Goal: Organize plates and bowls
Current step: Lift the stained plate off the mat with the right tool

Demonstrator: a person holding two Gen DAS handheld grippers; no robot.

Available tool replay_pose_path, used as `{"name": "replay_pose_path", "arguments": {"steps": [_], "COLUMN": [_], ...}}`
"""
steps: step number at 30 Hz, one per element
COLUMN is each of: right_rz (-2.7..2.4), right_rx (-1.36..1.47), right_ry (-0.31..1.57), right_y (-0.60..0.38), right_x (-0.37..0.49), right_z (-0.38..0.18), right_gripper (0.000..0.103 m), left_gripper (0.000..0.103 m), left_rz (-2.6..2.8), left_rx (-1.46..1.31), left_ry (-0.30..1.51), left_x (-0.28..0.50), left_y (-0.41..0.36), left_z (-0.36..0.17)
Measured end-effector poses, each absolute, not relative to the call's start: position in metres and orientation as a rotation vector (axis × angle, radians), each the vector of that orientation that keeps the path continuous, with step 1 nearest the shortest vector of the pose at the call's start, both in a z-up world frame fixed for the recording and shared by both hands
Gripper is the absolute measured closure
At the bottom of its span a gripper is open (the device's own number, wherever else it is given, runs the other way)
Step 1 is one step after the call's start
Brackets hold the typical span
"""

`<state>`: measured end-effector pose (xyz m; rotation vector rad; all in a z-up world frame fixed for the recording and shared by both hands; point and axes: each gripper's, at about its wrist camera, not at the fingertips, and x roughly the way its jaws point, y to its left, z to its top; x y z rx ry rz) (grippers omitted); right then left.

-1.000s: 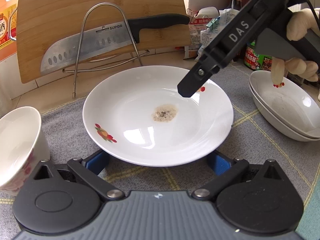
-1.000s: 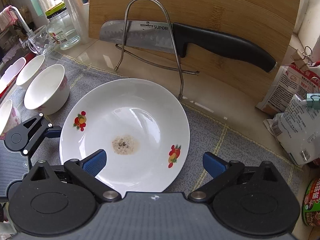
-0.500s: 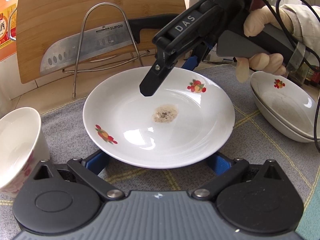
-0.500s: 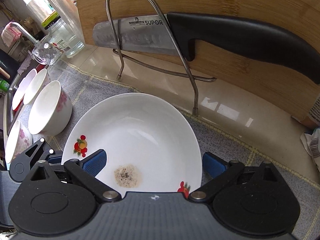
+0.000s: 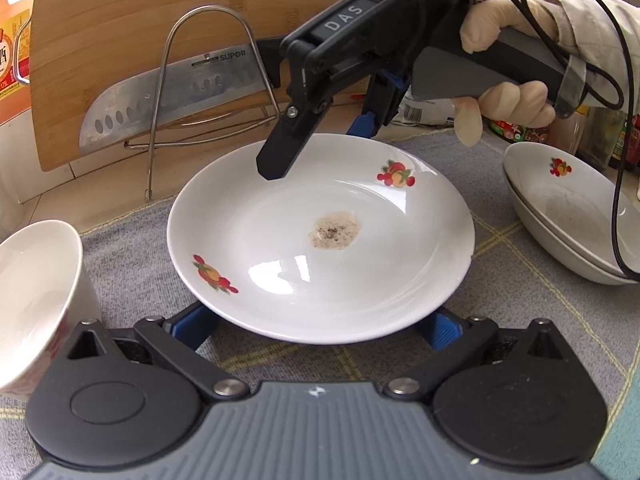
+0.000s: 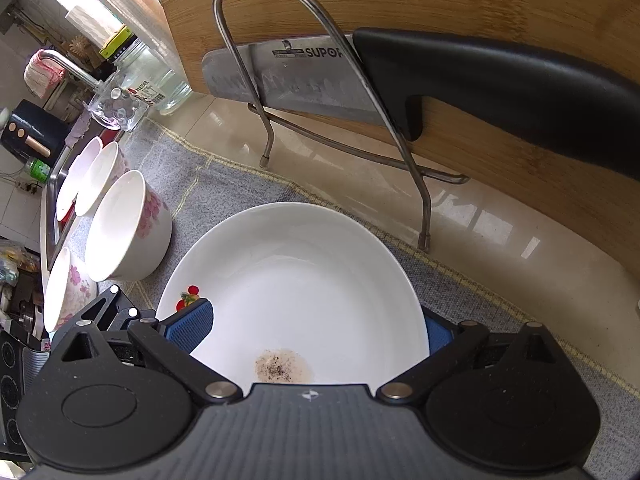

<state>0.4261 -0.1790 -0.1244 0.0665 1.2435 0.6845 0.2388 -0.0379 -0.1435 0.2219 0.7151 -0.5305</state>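
Observation:
A white plate with fruit decals and a brown stain in its middle lies on the grey mat. My left gripper is open at the plate's near rim, its blue pads partly tucked under the edge on both sides. My right gripper is open and straddles the far rim, one finger over the plate's inside and the other beyond the edge. In the right wrist view the plate fills the space between the right gripper's jaws. Two deep dishes sit stacked at the right.
A floral bowl stands left of the plate, with several more bowls in a row toward a sink. Behind the plate a wire rack holds a large knife against a wooden cutting board. Food bags and jars stand back right.
The right gripper has swung in from the right and come down to the plate's far rim. The left gripper and the plate have stayed put.

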Motion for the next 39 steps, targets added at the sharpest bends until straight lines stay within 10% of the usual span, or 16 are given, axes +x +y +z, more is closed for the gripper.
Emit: {"name": "replay_pose_path", "arguments": {"steps": [39], "right_rz": [0.686], "right_rx": [0.061], "right_ry": [1.278], "right_y": [-0.166], "right_x": [0.424], "right_z": [-0.125], "right_gripper": [0.0], "left_gripper": [0.001], "left_rz": [-0.549], "left_rx": [0.24], "left_ry": [0.734], "left_x": [0.233], "left_y": [-0.037], "left_z": [-0.138]}}
